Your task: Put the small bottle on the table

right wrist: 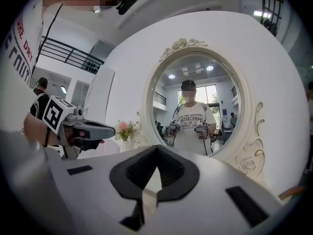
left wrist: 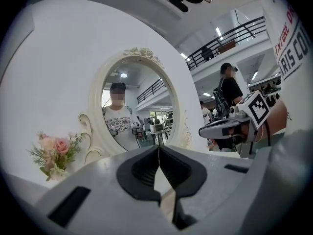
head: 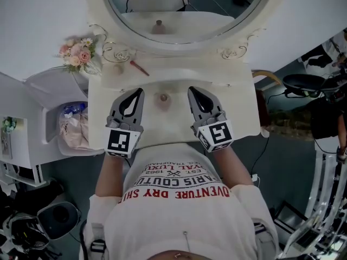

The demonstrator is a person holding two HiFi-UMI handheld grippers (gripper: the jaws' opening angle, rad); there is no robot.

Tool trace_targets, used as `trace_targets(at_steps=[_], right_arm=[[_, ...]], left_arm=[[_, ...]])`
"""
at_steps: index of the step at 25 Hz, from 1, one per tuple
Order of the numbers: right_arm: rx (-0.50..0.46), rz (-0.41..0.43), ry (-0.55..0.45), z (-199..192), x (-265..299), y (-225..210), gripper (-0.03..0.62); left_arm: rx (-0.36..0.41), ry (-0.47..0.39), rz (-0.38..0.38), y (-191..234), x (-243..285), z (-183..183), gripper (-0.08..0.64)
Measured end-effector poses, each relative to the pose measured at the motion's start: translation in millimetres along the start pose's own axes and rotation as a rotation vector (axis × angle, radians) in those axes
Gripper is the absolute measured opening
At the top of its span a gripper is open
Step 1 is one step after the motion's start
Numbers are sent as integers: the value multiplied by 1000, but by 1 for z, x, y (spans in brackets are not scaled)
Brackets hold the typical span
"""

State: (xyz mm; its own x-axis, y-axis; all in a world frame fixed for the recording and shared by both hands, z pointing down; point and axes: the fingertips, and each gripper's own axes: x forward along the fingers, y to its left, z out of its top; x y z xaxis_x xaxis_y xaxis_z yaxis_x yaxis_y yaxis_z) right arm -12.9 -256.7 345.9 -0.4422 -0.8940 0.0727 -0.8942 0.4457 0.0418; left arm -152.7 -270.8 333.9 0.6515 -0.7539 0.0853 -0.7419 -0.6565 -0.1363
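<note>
Left tongs (head: 140, 91) pinched together, empty; right tongs (head: 191, 90) likewise; small bottle (head: 163, 97) on table (head: 234, 111) between them

the dressing table (head: 238, 107) is cream-white, like the mirror frame (head: 238, 50) with its scrolled ornament. the bouquet (head: 78, 53) shows pink and white blooms. the left gripper (head: 139, 92) and right gripper (head: 191, 91) are grey with black pads, and the marker cubes (head: 122, 141) carry black-and-white squares. the shirt (head: 184, 215) is white, lettered in red and black.
</note>
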Motion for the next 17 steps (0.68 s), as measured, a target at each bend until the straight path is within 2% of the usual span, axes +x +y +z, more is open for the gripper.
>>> trace_targets(at_steps=[6, 17], right_arm=[[-4, -3, -6, 1, -1, 0, -2], [-7, 4, -2, -3, 4, -5, -2]], left_arm=[[15, 5, -23, -7, 1, -2, 8], [-1, 4, -13, -7, 8, -3, 9]])
